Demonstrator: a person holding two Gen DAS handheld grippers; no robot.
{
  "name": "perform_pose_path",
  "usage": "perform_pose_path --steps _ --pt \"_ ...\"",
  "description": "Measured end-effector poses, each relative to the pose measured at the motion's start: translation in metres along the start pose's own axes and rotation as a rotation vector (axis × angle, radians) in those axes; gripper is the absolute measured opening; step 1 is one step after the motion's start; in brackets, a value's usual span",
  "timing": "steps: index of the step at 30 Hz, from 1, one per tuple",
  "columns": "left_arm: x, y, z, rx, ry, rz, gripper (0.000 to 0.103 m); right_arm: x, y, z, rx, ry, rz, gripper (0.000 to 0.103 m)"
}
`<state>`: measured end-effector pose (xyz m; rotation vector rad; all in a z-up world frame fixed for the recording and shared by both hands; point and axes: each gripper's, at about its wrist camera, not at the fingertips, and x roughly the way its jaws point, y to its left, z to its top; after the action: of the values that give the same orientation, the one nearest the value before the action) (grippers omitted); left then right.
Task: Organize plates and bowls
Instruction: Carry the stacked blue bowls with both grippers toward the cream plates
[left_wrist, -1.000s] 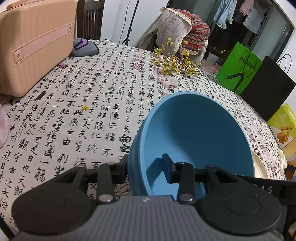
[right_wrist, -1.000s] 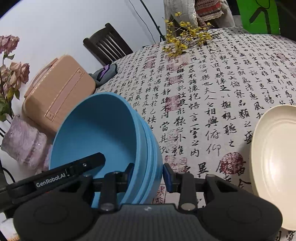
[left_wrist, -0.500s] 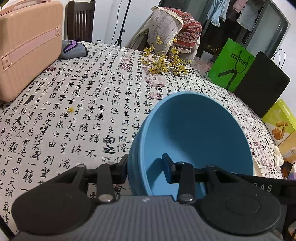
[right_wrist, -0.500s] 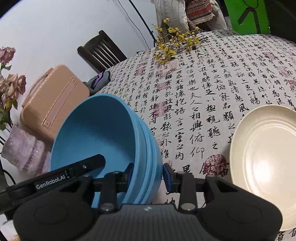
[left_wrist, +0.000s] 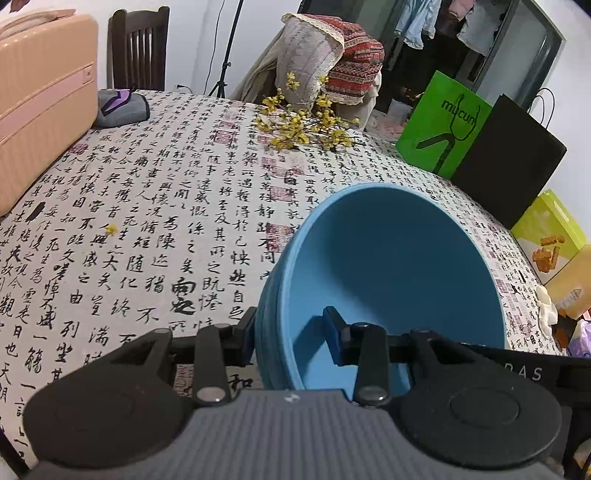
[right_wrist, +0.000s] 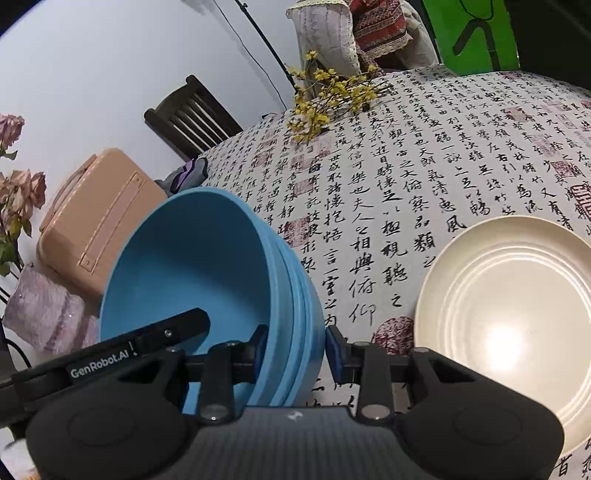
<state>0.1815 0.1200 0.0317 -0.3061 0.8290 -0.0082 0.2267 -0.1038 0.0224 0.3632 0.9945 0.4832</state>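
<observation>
Both grippers clamp opposite rims of stacked blue bowls (left_wrist: 391, 266): left gripper (left_wrist: 291, 332), right gripper (right_wrist: 295, 349), lifting them together twd cream plate (right_wrist: 506, 306).

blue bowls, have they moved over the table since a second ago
Yes. In the right wrist view the blue bowls stay in the tool while the cream plate on the table has come closer, so they were carried toward it.

In the right wrist view, the stacked bowls (right_wrist: 207, 266) sit lower left, the plate (right_wrist: 506, 317) lower right on the tablecloth (right_wrist: 424, 177); flower sprigs (right_wrist: 328, 99) lie behind, the suitcase (right_wrist: 96, 218) far left.
</observation>
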Motion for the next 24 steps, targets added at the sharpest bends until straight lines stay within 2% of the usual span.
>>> perform_pose_path --steps 24 --pt "0.010 -0.052 0.007 0.063 -0.007 -0.037 0.038 -0.028 -0.037 0.007 0.071 -0.058 -0.033 0.033"
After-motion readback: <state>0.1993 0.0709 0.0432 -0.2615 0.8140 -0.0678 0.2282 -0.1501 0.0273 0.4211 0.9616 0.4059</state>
